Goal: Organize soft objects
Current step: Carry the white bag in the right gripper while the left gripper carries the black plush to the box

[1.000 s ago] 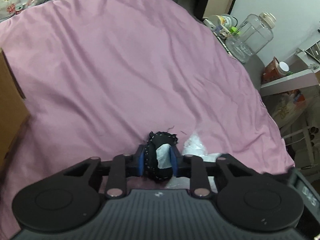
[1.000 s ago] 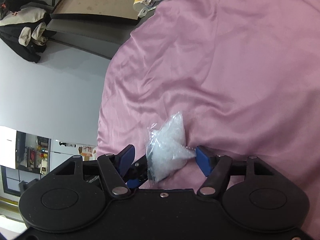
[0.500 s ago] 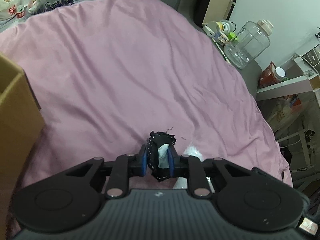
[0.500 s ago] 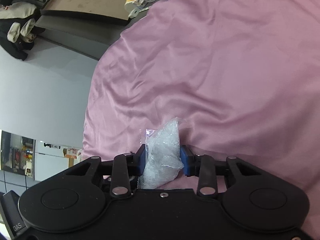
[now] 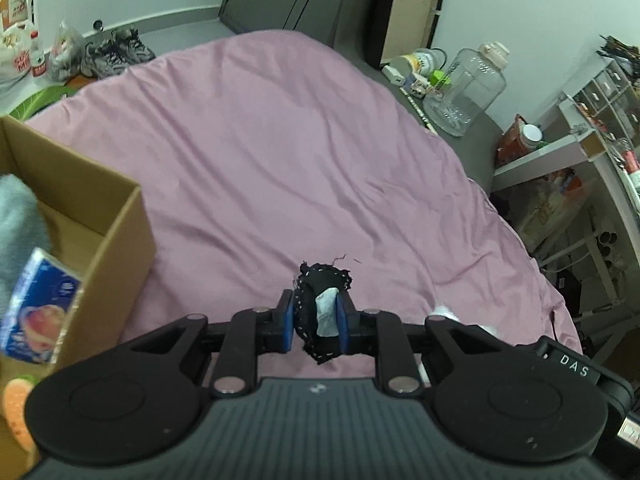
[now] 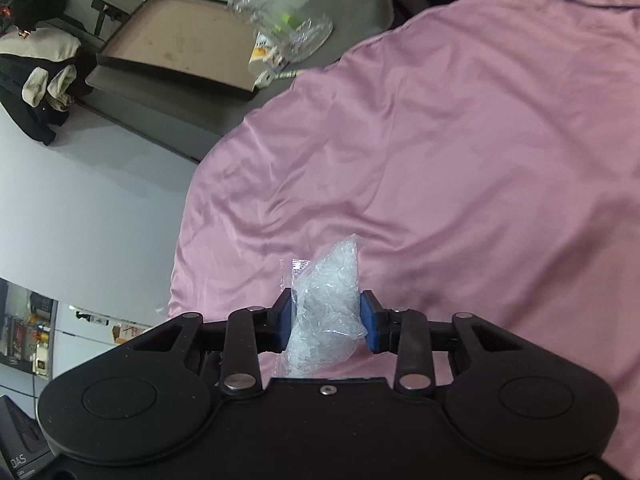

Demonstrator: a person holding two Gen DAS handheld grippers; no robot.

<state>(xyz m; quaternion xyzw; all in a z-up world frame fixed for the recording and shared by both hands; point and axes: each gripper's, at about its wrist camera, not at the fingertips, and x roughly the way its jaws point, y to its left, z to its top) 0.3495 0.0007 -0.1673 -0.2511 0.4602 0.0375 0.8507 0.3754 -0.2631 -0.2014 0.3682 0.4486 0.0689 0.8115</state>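
Note:
My left gripper (image 5: pixel 314 322) is shut on a small black cloth piece (image 5: pixel 320 288) with white stitching and a pale tag, held above the pink bedsheet (image 5: pixel 280 152). My right gripper (image 6: pixel 326 320) is shut on a crinkled clear plastic bag (image 6: pixel 326 300), lifted over the pink sheet (image 6: pixel 480 140) near its edge. A brown cardboard box (image 5: pixel 116 240) stands at the left in the left wrist view, holding a grey soft thing (image 5: pixel 16 216), a blue and white packet (image 5: pixel 36 308) and an orange soft thing (image 5: pixel 18 412).
A big clear jug (image 5: pixel 468 88) and small items sit on a grey side table to the right of the bed. White shelves (image 5: pixel 592 152) with clutter stand at the far right. Shoes (image 5: pixel 116 50) and bags lie on the floor beyond the bed.
My right gripper closed on the plastic bag and lifted it. My left gripper rose and pulled back with the black cloth, bringing the cardboard box's inside into view.

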